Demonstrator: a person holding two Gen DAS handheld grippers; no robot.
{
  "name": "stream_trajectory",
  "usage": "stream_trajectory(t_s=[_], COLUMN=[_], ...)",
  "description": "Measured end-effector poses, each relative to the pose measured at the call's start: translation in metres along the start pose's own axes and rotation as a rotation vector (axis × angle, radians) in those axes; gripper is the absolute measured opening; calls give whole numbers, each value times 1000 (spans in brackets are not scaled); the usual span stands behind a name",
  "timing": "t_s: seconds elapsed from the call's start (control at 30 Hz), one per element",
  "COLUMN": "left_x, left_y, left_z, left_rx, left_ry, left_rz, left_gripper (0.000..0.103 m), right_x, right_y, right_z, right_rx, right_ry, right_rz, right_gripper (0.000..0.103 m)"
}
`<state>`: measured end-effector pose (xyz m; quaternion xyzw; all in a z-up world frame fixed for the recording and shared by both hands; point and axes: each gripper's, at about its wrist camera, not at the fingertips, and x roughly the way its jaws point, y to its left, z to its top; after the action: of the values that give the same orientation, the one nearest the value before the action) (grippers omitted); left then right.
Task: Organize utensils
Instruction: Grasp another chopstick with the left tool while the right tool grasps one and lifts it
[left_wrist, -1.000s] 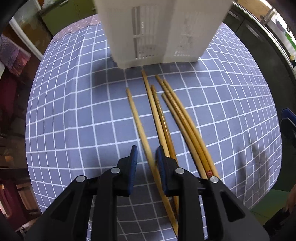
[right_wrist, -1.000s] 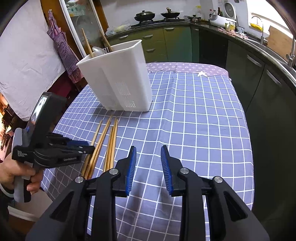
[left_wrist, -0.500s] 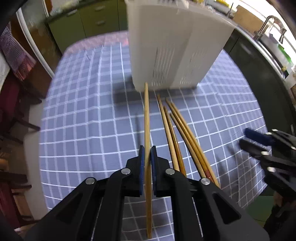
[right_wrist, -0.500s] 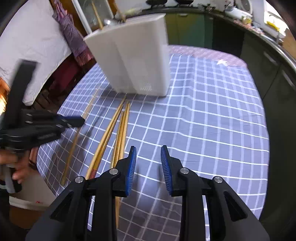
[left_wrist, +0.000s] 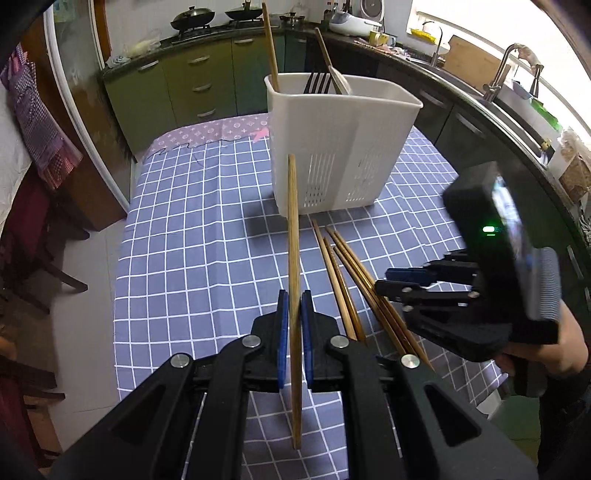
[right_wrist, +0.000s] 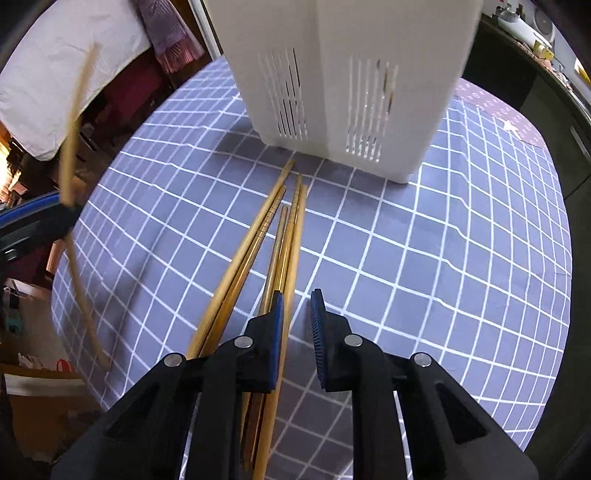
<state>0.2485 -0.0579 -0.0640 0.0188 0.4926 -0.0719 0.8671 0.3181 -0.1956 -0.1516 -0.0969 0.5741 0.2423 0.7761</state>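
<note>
My left gripper (left_wrist: 291, 295) is shut on one wooden chopstick (left_wrist: 293, 229) and holds it off the checked tablecloth (left_wrist: 192, 240), tip towards the white utensil holder (left_wrist: 340, 147). Several more chopsticks (left_wrist: 343, 273) lie on the cloth in front of the holder. My right gripper (right_wrist: 297, 295) points down over that bundle (right_wrist: 258, 240). Its jaws are closing. The rightmost chopstick lies between them against the left pad, with a gap to the right pad. In the right wrist view the holder (right_wrist: 343, 74) looms close behind, and the lifted chopstick (right_wrist: 74, 147) shows blurred at the left.
A fork (left_wrist: 317, 83), a spoon and a chopstick stand in the holder. Green cabinets and a stove (left_wrist: 192, 66) run along the back, and a sink counter (left_wrist: 517, 99) along the right. A person's hand (left_wrist: 546, 350) holds the right gripper near the table's front edge.
My left gripper shut on one chopstick and lifted it off the cloth. My right gripper swung left and down over the remaining chopsticks, and its jaws narrowed.
</note>
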Motion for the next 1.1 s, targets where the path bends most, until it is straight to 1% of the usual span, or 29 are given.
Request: stream_trajectory(t_s=[0.07, 0.23, 0.33, 0.4, 0.47, 0.57, 0.63, 0.77, 0.87, 0.97, 1.1], left_x=[-1, -5, -7, -8, -11, -16, -21, -31, -40, -50, -58], left_y=[-1, 2, 0, -1, 0, 0, 2, 3, 4, 5, 5], left_z=[-1, -4, -5, -6, -7, -8, -8, -8, -10, -11, -14], left_rx=[3, 2, 8, 10, 14, 19, 18, 20, 23, 26, 25], left_ry=[-3, -13, -20, -23, -26, -38, -47, -69, -90, -112, -131], left_rz=[-2, -9, -14, -13, -14, -10, -12, -18, -17, -16, -12], left_gripper=[7, 7, 7, 7, 7, 7, 7, 7, 7, 7, 7], right_x=[2, 6, 9, 9, 7, -11, -33, -84, -127, -157, -175], right_y=[1, 11, 18, 19, 19, 14, 5, -8, -16, -23, -22], right_z=[1, 5, 8, 9, 9, 5, 0, -8, -23, -38, -57], right_rx=[-1, -39, -54, -52, -48, -23, 3, 53, 80, 88, 79], right_ry=[7, 35, 30, 23, 7, -49, -103, -238, -353, -421, -457], right_rz=[4, -34, -63, -71, -88, -57, -39, -6, -1, -19, -38], right_gripper=[15, 15, 15, 8, 7, 7, 7, 7, 7, 7, 7])
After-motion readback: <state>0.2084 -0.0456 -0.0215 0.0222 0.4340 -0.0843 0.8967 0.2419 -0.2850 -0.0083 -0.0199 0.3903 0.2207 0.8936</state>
